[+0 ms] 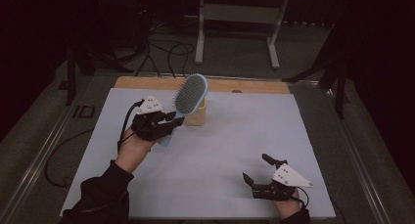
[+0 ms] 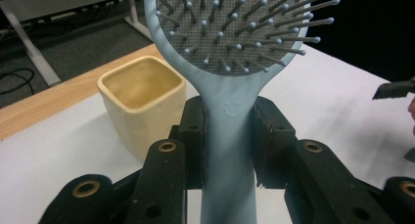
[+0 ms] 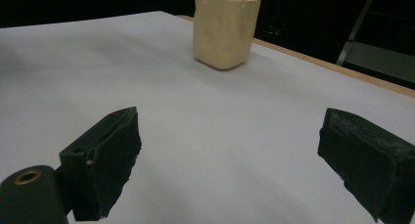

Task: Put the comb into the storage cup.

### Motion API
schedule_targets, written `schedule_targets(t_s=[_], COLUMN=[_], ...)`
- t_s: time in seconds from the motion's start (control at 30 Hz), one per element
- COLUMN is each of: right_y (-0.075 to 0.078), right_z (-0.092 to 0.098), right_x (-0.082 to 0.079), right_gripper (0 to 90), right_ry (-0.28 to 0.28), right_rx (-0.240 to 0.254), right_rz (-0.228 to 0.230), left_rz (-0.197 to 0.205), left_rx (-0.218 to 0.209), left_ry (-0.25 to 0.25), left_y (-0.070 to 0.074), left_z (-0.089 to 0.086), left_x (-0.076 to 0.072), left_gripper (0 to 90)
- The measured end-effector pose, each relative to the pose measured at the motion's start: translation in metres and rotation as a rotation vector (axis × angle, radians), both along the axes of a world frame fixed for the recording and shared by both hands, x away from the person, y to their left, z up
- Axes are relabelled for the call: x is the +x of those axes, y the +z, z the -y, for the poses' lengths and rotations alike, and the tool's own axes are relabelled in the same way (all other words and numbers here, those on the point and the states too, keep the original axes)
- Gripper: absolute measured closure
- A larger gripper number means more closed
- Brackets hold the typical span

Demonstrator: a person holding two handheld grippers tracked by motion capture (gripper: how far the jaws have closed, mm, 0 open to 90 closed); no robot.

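Just left of centre in the high view, my left gripper (image 1: 172, 117) has its jaws clamped on the handle of the blue hairbrush (image 1: 190, 94), which I'm holding off the tabletop (image 1: 220, 150) with its bristled head up and tilted over the cream cup (image 1: 195, 117). So I judge the pickup done, and lowering the brush into the cup is what's left. At lower right my right gripper (image 1: 255, 168) rests low on the tabletop, jaws spread wide and empty, facing the cup
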State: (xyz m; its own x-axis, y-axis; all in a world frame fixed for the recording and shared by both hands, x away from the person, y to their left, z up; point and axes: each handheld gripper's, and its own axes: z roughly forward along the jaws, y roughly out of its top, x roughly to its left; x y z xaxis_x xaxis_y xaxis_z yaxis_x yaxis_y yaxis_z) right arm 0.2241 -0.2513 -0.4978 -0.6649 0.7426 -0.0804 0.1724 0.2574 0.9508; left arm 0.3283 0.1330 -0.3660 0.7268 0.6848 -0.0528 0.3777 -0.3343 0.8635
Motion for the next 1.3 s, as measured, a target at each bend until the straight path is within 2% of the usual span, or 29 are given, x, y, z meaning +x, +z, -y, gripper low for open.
schedule_targets(t_s=[0.17, 0.23, 0.33, 0.67, 0.93, 1.3], right_y=[0.000, 0.000, 0.000, 0.000, 0.000, 0.000], right_z=[0.000, 0.000, -0.001, 0.000, 0.000, 0.000], right_x=[0.000, 0.000, 0.000, 0.000, 0.000, 0.000], right_gripper=[8.4, 8.3, 8.3, 8.3, 8.3, 8.3], right_ry=[-0.001, 0.001, 0.002, 0.004, 0.006, 0.006], right_rx=[-0.002, -0.001, -0.004, -0.001, 0.000, 0.004], right_rz=[0.000, 0.000, 0.003, 0.002, 0.001, -0.001], left_rz=[0.004, 0.015, 0.008, 0.016, 0.049, 0.025], left_rx=[-0.024, -0.016, -0.033, -0.043, -0.067, -0.121], left_ry=[0.016, 0.027, 0.042, 0.044, 0.064, 0.078], left_y=[0.005, 0.008, 0.010, 0.017, 0.021, 0.022], left_z=[0.002, 0.003, 0.006, 0.016, 0.020, 0.024], left_x=[0.006, 0.008, 0.012, 0.027, 0.042, 0.065], left_gripper=[70.1, 70.1, 70.1, 70.1, 70.1, 70.1])
